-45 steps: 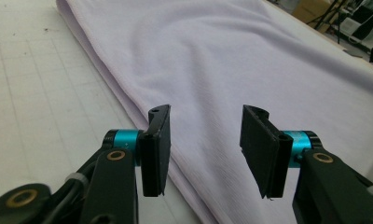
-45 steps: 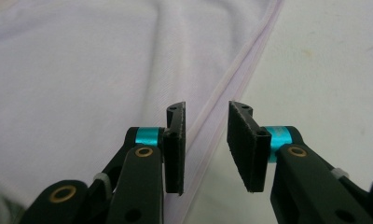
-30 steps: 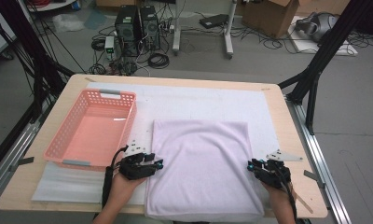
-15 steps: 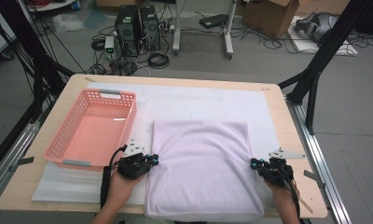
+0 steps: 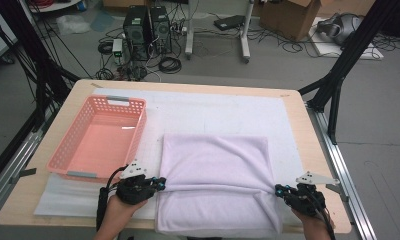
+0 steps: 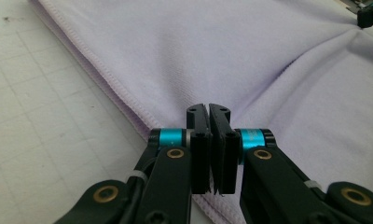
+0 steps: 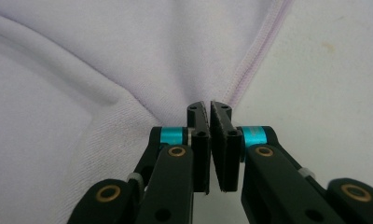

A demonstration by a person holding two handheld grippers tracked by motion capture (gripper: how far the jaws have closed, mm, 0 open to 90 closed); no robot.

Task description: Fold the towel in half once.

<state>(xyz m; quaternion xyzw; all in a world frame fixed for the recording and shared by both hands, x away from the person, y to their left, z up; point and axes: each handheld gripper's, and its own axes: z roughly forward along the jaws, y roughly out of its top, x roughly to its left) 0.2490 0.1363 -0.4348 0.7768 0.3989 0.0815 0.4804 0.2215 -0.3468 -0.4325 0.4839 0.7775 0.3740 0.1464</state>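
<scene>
While the lilac towel (image 5: pixel 215 180) lies across the lower middle of the high view on a white mat (image 5: pixel 213 112), the left gripper (image 5: pixel 160 183) pinches its left edge and the right gripper (image 5: pixel 278 190) its right edge, jaws nearly together on the cloth, having just eased slightly apart. A ridge runs between them. A pink basket (image 5: pixel 100 137) sits at left.
</scene>
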